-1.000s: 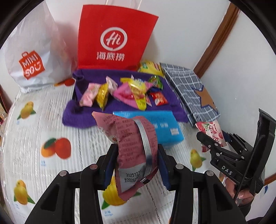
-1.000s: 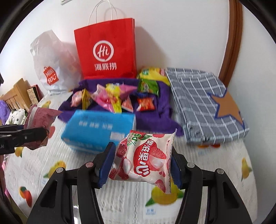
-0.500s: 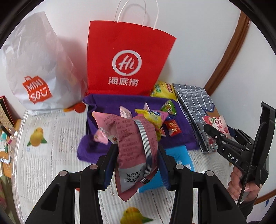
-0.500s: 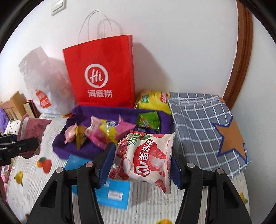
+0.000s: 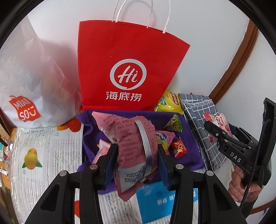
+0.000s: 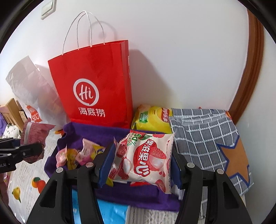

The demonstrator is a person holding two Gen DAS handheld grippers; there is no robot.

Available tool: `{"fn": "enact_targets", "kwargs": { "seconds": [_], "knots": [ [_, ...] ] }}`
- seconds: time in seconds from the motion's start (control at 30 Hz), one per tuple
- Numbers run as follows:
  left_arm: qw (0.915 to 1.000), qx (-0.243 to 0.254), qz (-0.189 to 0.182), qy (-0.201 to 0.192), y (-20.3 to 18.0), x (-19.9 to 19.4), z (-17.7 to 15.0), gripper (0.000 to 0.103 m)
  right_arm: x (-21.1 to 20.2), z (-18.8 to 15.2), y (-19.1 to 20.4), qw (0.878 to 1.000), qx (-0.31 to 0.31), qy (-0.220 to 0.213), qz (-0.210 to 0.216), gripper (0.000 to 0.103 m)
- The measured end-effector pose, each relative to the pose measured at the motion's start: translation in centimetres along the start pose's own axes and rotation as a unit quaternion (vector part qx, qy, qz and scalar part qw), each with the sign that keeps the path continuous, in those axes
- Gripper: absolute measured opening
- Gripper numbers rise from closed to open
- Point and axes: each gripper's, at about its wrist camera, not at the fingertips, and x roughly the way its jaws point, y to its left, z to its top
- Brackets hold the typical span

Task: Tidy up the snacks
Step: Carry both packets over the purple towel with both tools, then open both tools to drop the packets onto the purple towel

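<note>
red bag point(image 5: 127, 69) behind snack pile point(image 5: 172, 137)

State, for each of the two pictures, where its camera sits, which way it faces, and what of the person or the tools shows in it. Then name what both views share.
Left wrist: rides the left tool, facing the red bag; the right hand shows.
Right wrist: rides the right tool, facing the same wall; the left tool appears at its left edge.
Shared: red bag, purple cloth, pink packet, lychee packet.

A plain white wall point(image 6: 181, 51) stands behind, with a brown wooden trim point(image 6: 253, 69) at the right. A light switch point(image 6: 47, 9) sits high on the left. The surface wears a fruit-printed cloth point(image 5: 39, 151).
</note>
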Motion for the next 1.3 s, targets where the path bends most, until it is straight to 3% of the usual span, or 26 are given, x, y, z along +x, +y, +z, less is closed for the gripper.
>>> {"fn": "enact_targets", "kwargs": {
  "seconds": [0.2,0.53,0.87,1.3],
  "knots": [
    [0.9997,-0.015,-0.015,0.011,0.6,3.0,1.3,0.043,2.4,0.2,-0.3,1.0,0.011,0.011,0.026,0.058],
    [0.9979,-0.02,-0.033,0.053,0.4,7.9,0.3,0.043,6.5,-1.2,-1.4,0.997,0.001,0.073,0.014,0.059],
    [0.9964,-0.022,-0.024,0.079,0.2,9.6,-0.3,0.043,8.6,-2.2,-1.4,0.995,-0.003,0.102,0.01,0.059],
    [0.9958,-0.019,-0.014,0.088,-0.4,10.7,-0.5,0.043,9.2,-2.5,-1.1,0.994,-0.011,0.107,0.012,0.059]
  ]
}}
